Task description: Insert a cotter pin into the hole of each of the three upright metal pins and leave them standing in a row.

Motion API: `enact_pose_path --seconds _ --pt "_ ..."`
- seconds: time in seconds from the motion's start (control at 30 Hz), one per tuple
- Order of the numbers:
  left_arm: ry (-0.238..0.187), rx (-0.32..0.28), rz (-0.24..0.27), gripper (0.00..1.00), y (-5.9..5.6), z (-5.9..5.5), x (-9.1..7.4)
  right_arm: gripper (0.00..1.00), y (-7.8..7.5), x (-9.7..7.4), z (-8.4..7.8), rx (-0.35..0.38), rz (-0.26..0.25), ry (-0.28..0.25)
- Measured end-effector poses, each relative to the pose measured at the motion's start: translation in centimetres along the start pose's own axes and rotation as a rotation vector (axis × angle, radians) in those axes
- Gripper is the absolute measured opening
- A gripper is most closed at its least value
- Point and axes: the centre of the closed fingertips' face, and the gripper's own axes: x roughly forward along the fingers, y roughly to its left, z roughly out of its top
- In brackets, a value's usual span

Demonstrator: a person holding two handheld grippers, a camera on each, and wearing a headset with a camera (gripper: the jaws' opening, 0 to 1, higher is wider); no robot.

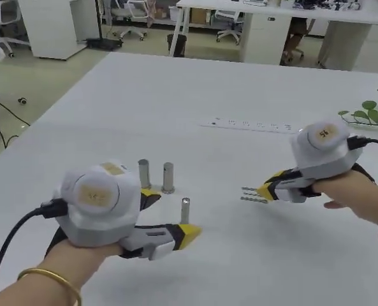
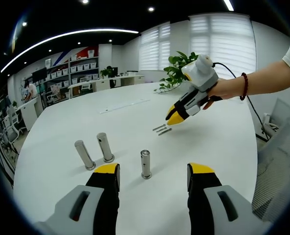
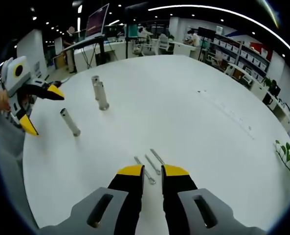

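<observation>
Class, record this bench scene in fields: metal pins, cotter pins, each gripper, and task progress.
Metal pins: three, upright on the white table; two close together, one apart
Cotter pins: three, lying flat, none inserted
Left gripper: open wide, facing the lone pin
Right gripper: jaws slightly apart, just behind the cotter pins, holding nothing
Progress: no pin fitted yet

1. Three metal pins stood on the table, lower centre-left of the head view: two side by side, one in front, rightward.
2. The cotter pins lay right of them, well apart.
3. A power strip lay behind, a plant at the right edge.
</observation>
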Motion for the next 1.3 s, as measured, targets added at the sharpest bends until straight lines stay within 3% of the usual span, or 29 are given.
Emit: enact_pose_path --seconds 0.17,0.63,0.73,0.77,0.87,1.07,1.3 --pt "0.013 0.013 -0.008 0.54 -0.2 -0.3 -0.1 0.15 -0.4 0.6 -0.4 0.023 0.014 0.020" --pt "0.018 0.013 -0.008 0.51 -0.6 -0.4 -0.5 0.12 -0.7 1.7 -1.5 -0.023 0.048 0.096" --pt "0.022 0.019 -0.010 0.51 -0.7 -0.5 -0.6 0.11 -0.2 1.8 -1.9 -0.028 0.086 0.127" --pt "0.023 0.019 -0.010 0.51 -0.7 -0.5 -0.7 0.11 -0.3 2.0 -1.6 -0.023 0.083 0.110" --pt "0.020 0.014 -0.010 0.51 -0.6 -0.6 -0.8 0.10 -0.6 2.1 -1.6 -0.026 0.091 0.135" --pt "0.037 0.022 -0.008 0.50 -0.4 -1.0 -1.0 0.09 -0.6 2.2 -1.8 -0.082 0.114 0.193" --pt "0.031 0.014 -0.010 0.50 -0.3 -1.0 -1.2 0.04 -0.1 2.1 -1.7 -0.223 0.132 0.221"
